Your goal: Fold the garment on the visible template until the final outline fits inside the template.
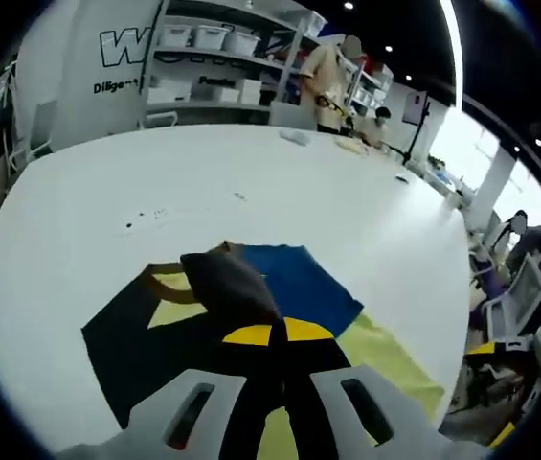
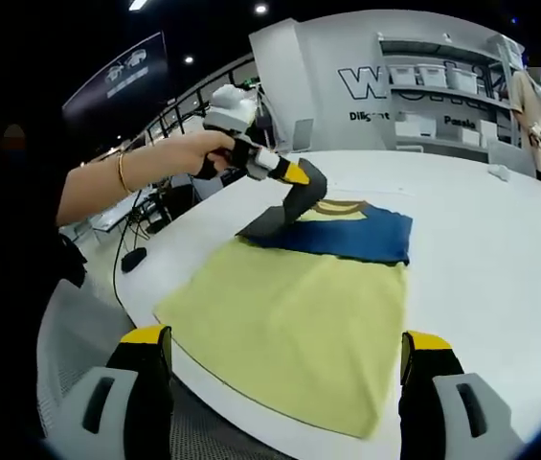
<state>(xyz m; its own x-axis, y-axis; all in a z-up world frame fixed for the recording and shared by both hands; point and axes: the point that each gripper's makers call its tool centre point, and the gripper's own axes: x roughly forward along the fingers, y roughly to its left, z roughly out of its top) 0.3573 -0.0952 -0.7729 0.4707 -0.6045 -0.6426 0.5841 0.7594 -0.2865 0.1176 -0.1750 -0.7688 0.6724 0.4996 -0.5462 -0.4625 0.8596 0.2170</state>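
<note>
A colour-block garment lies flat on the white table: a large yellow part (image 2: 299,316) closest to me, a blue band (image 2: 351,235) beyond it and a black part (image 1: 126,340) with yellow stripes at the far end. My left gripper (image 1: 278,333) is shut on a dark flap (image 1: 227,280) of the black part, held lifted and curled over the blue. The same gripper (image 2: 299,175) appears in the right gripper view, held by a hand and pinching that flap. My right gripper (image 2: 286,337) hangs open above the yellow hem, with nothing between its fingers. I cannot make out a separate template outline.
The white table (image 1: 251,172) stretches far beyond the garment; its rounded front edge (image 2: 146,307) is close to the yellow hem. Shelves with white bins (image 1: 213,38) and a standing person (image 1: 327,81) are at the back. Chairs (image 1: 519,287) stand off the table's side.
</note>
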